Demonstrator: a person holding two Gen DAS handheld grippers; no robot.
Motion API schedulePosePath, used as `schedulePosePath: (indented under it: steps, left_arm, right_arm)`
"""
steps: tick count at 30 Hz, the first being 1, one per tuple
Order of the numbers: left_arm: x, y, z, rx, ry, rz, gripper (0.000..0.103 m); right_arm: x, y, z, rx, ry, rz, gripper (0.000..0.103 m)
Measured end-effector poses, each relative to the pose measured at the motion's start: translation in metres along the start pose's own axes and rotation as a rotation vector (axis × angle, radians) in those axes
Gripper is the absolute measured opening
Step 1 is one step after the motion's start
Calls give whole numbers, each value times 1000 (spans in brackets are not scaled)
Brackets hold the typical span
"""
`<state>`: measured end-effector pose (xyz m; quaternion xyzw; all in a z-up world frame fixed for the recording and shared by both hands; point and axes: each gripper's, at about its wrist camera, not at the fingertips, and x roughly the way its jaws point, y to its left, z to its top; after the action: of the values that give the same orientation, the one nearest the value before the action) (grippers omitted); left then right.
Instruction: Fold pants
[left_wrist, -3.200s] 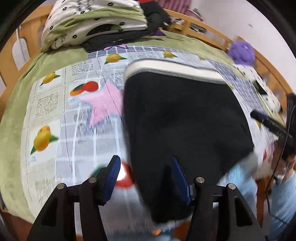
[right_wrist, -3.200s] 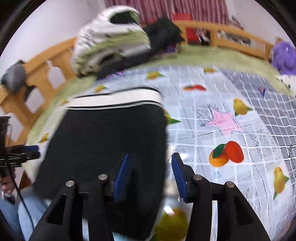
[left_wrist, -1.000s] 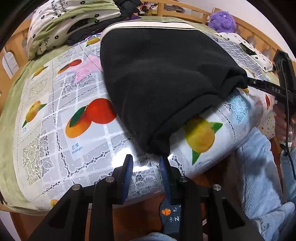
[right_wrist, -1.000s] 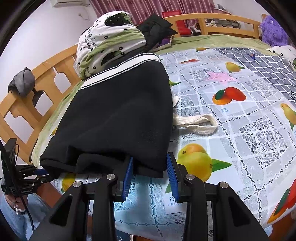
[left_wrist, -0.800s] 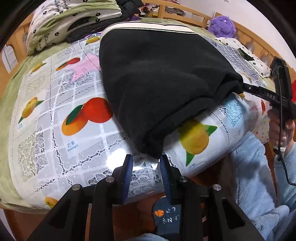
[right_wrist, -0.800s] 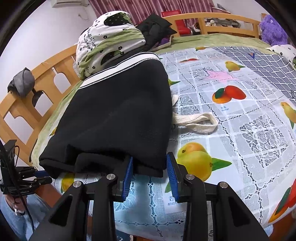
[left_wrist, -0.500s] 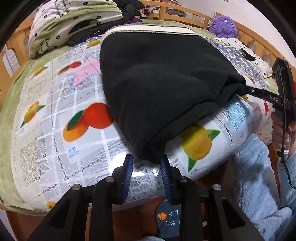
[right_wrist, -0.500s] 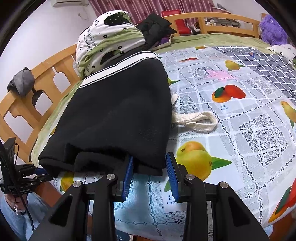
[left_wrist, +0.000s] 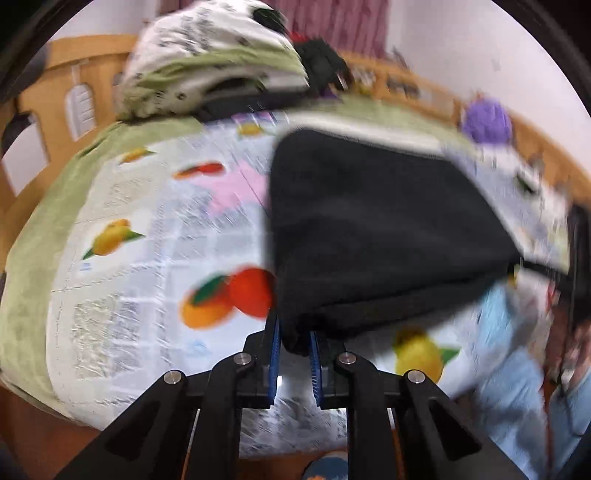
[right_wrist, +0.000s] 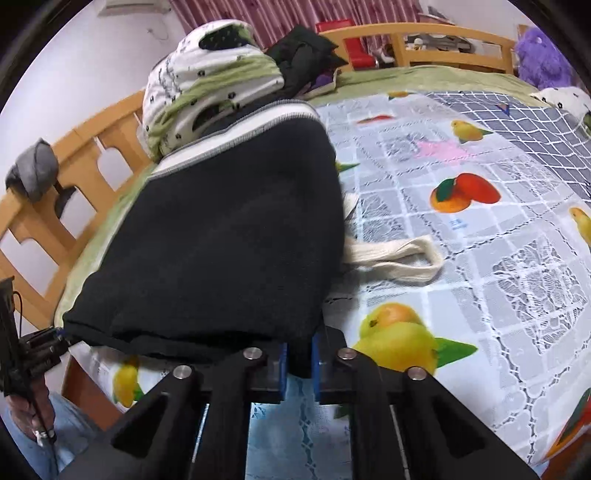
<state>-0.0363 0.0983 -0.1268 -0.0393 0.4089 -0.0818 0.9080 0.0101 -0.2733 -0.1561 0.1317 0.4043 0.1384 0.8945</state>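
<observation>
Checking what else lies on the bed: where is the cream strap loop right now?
In the right wrist view, the cream strap loop lies flat on the fruit-print cover, sticking out from the right edge of the black pants.

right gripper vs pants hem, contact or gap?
Touching. The right wrist view shows the right gripper with its blue pads clamped on the near corner of the black pants; dark fabric fills the space between them, no gap visible.

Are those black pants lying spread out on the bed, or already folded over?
Folded over. The black pants show stacked layers along their near edge, where both sets of blue fingers pinch the corners; the white waistband lies at the far end.
</observation>
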Motion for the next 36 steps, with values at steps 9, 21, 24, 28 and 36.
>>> schedulePosePath:
  steps: [9,21,24,28,36]
  left_arm:
    - [21,2,-15,48,167,49,29]
    - [-2,1,44,-25,58,-77,40]
    - [17,-9,51,-12,89,-75,40]
    - [38,-15,46,-30,106,-77,40]
    - [50,-13,36,-49,187,-28,55]
  right_arm:
    - [5,-13,-13,-35,108,25,35]
    - [-36,30,30,-281,1,63,37]
    - [-62,18,25,-313,-7,87,37]
    - [-81,11,28,-237,-98,123,37]
    - [31,36,22,-250,65,-51,38]
